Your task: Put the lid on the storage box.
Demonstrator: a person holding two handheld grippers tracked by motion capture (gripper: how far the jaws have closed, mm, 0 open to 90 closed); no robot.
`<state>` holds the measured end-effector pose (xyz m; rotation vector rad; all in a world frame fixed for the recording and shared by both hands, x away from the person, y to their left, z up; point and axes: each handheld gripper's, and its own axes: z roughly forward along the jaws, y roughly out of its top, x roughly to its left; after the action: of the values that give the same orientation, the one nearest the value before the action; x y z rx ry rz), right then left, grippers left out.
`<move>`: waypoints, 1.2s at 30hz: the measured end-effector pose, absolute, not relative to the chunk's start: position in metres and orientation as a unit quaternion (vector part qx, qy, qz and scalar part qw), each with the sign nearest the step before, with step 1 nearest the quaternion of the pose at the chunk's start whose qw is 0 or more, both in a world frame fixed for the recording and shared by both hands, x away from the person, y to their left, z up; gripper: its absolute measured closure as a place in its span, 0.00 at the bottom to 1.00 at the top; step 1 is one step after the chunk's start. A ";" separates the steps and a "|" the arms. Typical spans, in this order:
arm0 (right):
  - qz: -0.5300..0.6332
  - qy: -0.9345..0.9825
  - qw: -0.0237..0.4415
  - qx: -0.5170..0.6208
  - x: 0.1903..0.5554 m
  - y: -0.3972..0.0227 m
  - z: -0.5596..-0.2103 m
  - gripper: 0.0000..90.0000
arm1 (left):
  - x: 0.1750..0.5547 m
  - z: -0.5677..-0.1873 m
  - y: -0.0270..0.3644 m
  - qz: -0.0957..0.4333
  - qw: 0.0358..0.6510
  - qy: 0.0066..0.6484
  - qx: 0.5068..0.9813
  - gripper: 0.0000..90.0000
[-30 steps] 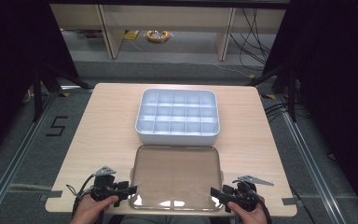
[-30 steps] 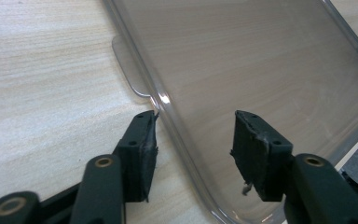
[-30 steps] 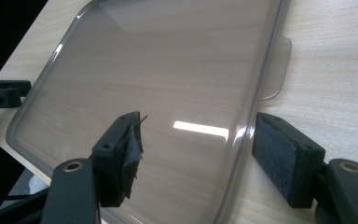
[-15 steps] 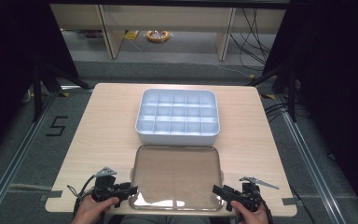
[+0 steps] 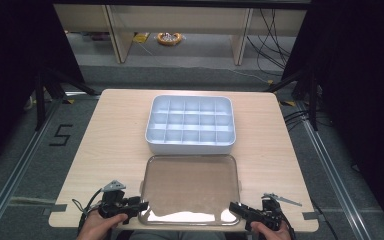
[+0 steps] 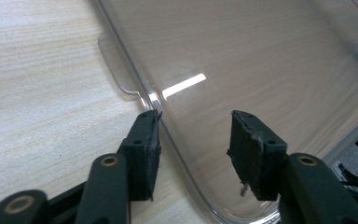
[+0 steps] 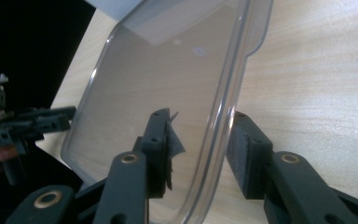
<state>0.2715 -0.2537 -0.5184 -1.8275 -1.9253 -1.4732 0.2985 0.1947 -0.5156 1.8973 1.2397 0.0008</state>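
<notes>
The clear rectangular plastic lid (image 5: 190, 187) lies flat on the wooden counter (image 5: 115, 145), just in front of the white compartmented plastic box (image 5: 190, 124). It could slip or tilt out if one side lifts first, since neither grip looks firm. The left gripper (image 6: 195, 140) has just been opening its jaws; they stand apart astride the lid's near-left rim. The right gripper (image 7: 200, 140) has been closing; its narrowed jaws straddle the near-right rim, not visibly pressing.
</notes>
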 end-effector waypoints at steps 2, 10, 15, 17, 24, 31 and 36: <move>-0.487 -0.653 0.030 -0.580 0.268 -0.254 -0.514 0.70 | 0.298 -0.515 0.194 -0.003 0.423 0.489 0.763 0.46; -0.509 -0.681 -0.017 -0.526 0.256 -0.246 -0.496 0.70 | 0.299 -0.515 0.195 -0.007 0.432 0.502 0.749 0.33; -0.514 -0.694 -0.027 -0.503 0.254 -0.245 -0.494 0.70 | 0.300 -0.514 0.193 0.006 0.424 0.501 0.754 0.27; -0.518 -0.699 -0.036 -0.491 0.253 -0.244 -0.491 0.71 | 0.302 -0.514 0.195 0.004 0.423 0.507 0.751 0.26; -0.525 -0.700 -0.028 -0.483 0.255 -0.243 -0.492 0.73 | 0.303 -0.514 0.204 0.008 0.422 0.517 0.745 0.46; -0.503 -0.697 -0.030 -0.510 0.255 -0.246 -0.492 0.73 | 0.301 -0.511 0.207 0.015 0.444 0.514 0.734 0.64; -0.488 -0.708 -0.056 -0.507 0.258 -0.246 -0.494 0.74 | 0.297 -0.506 0.206 0.034 0.458 0.510 0.728 0.69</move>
<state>0.2581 -0.2456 -0.4944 -1.6520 -2.3076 -1.5912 0.2970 0.2063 -0.5058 1.7924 1.2553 0.0846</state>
